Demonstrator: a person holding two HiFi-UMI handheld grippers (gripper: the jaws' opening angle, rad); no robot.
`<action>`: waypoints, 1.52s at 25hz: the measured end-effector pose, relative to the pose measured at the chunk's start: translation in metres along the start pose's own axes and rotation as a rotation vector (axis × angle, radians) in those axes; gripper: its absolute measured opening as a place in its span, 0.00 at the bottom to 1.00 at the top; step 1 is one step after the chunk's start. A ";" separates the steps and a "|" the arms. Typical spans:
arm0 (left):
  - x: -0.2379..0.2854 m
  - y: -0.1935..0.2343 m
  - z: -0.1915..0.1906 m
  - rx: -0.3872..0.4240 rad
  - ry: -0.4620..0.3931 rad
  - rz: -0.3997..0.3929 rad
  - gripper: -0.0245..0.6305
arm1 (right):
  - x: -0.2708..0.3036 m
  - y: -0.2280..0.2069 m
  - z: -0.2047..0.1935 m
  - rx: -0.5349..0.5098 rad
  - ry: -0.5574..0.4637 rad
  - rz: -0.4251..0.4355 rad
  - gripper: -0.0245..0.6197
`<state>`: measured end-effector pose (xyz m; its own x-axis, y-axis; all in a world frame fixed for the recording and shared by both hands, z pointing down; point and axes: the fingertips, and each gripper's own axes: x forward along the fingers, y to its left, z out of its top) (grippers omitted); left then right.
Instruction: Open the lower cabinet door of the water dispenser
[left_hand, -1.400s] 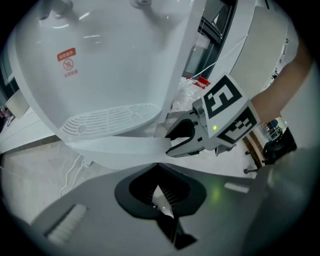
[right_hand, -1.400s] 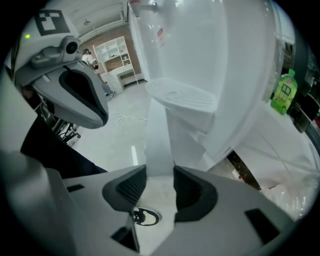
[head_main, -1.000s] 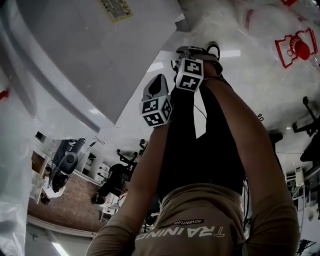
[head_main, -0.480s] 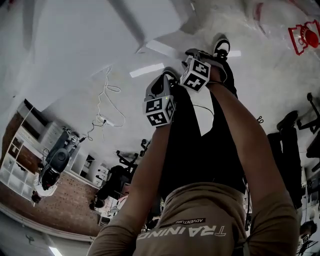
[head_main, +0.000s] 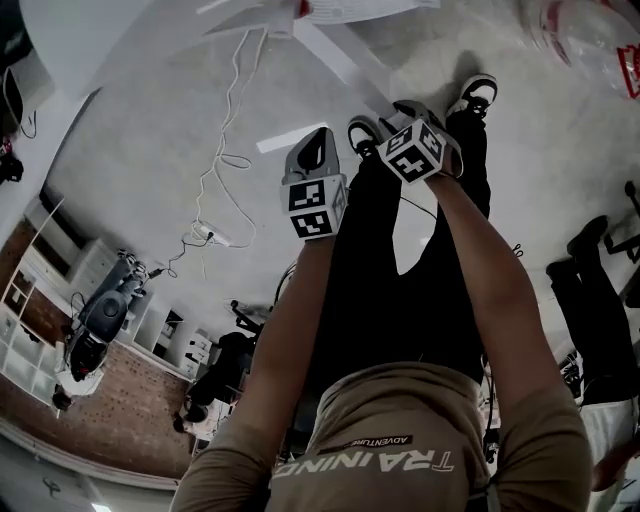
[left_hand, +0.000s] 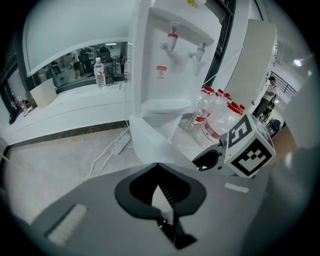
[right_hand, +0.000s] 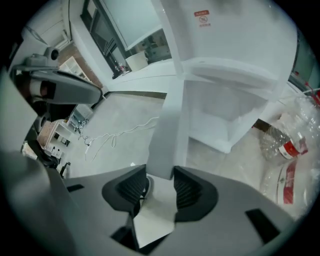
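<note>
The white water dispenser (left_hand: 170, 60) stands ahead, its two taps above a drip shelf. Its lower cabinet (right_hand: 227, 120) stands open, and the white cabinet door (right_hand: 167, 125) swings out towards me. My right gripper (right_hand: 161, 182) is shut on the door's free edge, which fills the gap between the pads. In the head view the right gripper (head_main: 408, 125) is just below the door's edge (head_main: 345, 55). My left gripper (head_main: 312, 150) hangs beside it to the left. In the left gripper view the left gripper (left_hand: 161, 192) is shut on nothing, with the door (left_hand: 155, 145) just beyond it.
Several large water bottles (left_hand: 212, 117) lie on the floor right of the dispenser. A power strip with a white cable (head_main: 215, 238) lies on the floor to the left. My legs and shoes (head_main: 480, 90) are under the grippers. A counter with a bottle (left_hand: 100, 72) runs along the back left.
The dispenser's white body has slid out of the top of the head view and more floor shows. Both grippers have drawn back from it, the right one rolling with the door edge.
</note>
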<state>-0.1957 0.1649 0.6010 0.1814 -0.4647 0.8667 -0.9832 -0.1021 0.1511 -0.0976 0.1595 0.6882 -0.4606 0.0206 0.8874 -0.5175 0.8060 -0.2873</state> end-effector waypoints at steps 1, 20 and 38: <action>-0.004 0.008 -0.007 0.003 0.001 0.002 0.04 | 0.003 0.008 0.003 0.011 0.002 -0.006 0.30; -0.055 0.079 -0.124 -0.279 0.029 0.114 0.04 | 0.053 0.098 0.048 0.265 0.065 0.045 0.32; -0.114 0.157 -0.230 -0.572 -0.002 0.314 0.04 | 0.117 0.167 0.136 -0.081 0.083 0.124 0.26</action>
<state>-0.3752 0.4038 0.6351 -0.1166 -0.3975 0.9102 -0.8439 0.5228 0.1202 -0.3360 0.2162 0.6946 -0.4542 0.1692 0.8747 -0.3993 0.8390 -0.3697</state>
